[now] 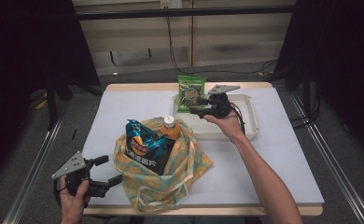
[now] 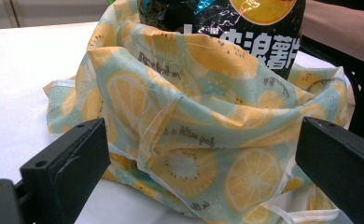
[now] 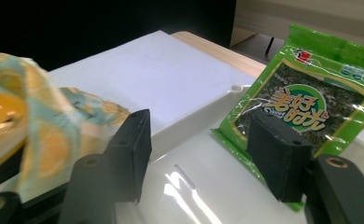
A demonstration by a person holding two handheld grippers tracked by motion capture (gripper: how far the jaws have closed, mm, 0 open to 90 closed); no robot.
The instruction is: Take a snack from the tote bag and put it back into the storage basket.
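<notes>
We reach our spread right gripper (image 1: 201, 105) toward the green foil seaweed packet (image 1: 191, 93) in the white plastic tray (image 1: 250, 122); next we pinch it, while our spread left gripper (image 1: 106, 171) faces the lemon-print cloth bag (image 1: 189, 164).

white-topped table (image 1: 283, 154) w/ wood edge, grey floor (image 1: 138, 77), pale wall panels (image 1: 236, 35), black curtains (image 1: 26, 42) both sides

white table (image 1: 124, 112): fruit-print bag (image 1: 189, 168), white tray (image 1: 250, 126).
</notes>
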